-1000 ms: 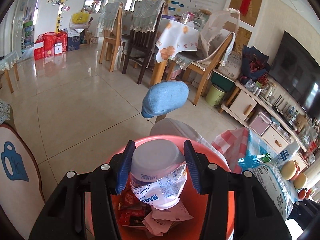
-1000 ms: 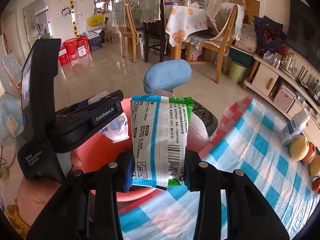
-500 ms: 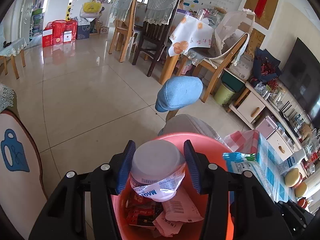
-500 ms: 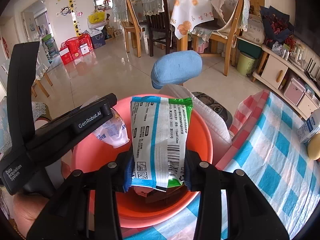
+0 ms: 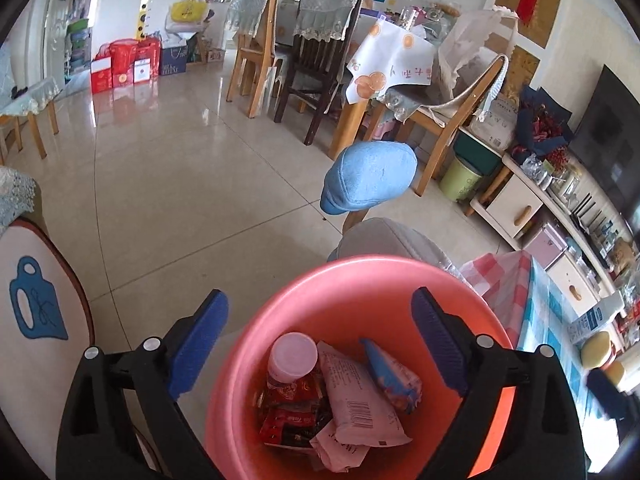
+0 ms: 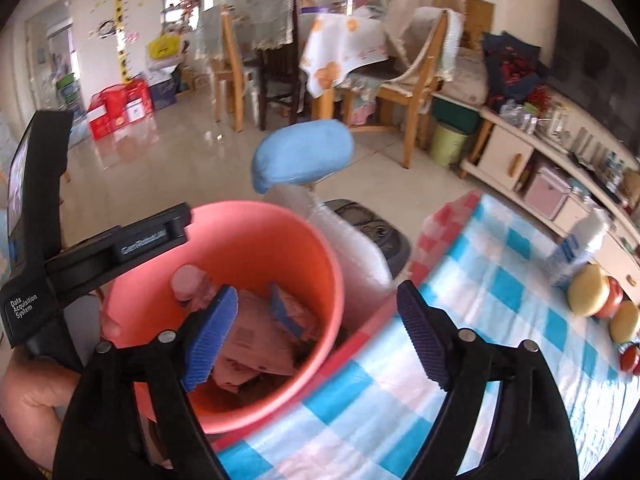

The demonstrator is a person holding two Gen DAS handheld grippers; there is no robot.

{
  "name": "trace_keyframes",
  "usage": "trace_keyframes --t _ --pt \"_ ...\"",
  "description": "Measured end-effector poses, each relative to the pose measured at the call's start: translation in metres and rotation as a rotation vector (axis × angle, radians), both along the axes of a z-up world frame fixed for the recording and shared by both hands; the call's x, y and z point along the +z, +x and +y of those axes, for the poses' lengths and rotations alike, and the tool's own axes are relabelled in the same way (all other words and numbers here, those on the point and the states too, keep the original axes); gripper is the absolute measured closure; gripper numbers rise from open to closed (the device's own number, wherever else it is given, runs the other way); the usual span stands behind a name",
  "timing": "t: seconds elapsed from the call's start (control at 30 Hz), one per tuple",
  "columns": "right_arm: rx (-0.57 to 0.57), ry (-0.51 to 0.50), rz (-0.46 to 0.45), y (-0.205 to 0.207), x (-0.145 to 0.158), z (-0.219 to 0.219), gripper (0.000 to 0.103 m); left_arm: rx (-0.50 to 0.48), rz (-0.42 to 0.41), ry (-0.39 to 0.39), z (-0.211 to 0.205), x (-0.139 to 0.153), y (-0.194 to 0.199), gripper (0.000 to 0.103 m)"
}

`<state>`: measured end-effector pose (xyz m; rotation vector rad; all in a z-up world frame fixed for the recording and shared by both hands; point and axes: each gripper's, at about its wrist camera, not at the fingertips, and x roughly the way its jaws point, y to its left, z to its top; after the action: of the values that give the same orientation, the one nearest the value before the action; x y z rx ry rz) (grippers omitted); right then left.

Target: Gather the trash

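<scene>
Inside the salmon-pink bin (image 5: 472, 300) beside the checked tablecloth (image 6: 500, 280), the collected trash lay heaped: a capped plastic bottle (image 5: 292, 354), a pale barcoded wrapper (image 5: 356, 400), a blue-edged packet (image 5: 394, 372) and red wrappers (image 5: 296, 416). Above it the left gripper (image 5: 320, 344) hung with jaws spread wide and empty, and the right gripper (image 6: 314, 338) stood likewise wide apart, holding nothing. Collection looked well advanced, though whether more litter remained could not be told. Only the left view looked straight down on the heap; only the right showed the table, bearing a carton (image 6: 576, 248) and round fruit-like items (image 6: 588, 290), probably not rubbish.
</scene>
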<state>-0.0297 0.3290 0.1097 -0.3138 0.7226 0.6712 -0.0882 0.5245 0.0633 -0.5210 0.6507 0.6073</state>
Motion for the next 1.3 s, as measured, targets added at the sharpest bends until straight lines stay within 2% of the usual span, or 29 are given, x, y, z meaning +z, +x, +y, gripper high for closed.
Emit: trace_keyframes --t 0.27,0.6,0.7,1.07,1.3 --pt "-0.05 -0.015 -0.053 -0.001 0.006 -0.03 0.018 -0.069 -0.005 0.101 -0.022 0.011 0.005 0.008" --pt "-0.09 -0.032 -0.065 -0.005 0.006 -0.067 0.018 -0.156 -0.072 0.216 -0.063 0.03 0.008 0.006" --pt "-0.106 -0.044 -0.069 -0.007 0.005 -0.079 0.011 -0.186 -0.083 0.231 -0.074 0.033 0.009 0.006" --pt "-0.158 -0.063 -0.07 -0.019 0.005 -0.131 0.011 -0.315 -0.09 0.311 -0.133 0.039 0.016 0.006" --pt "-0.204 -0.06 -0.091 -0.026 0.013 -0.168 0.011 -0.393 -0.104 0.32 -0.175 0.044 0.018 0.006"
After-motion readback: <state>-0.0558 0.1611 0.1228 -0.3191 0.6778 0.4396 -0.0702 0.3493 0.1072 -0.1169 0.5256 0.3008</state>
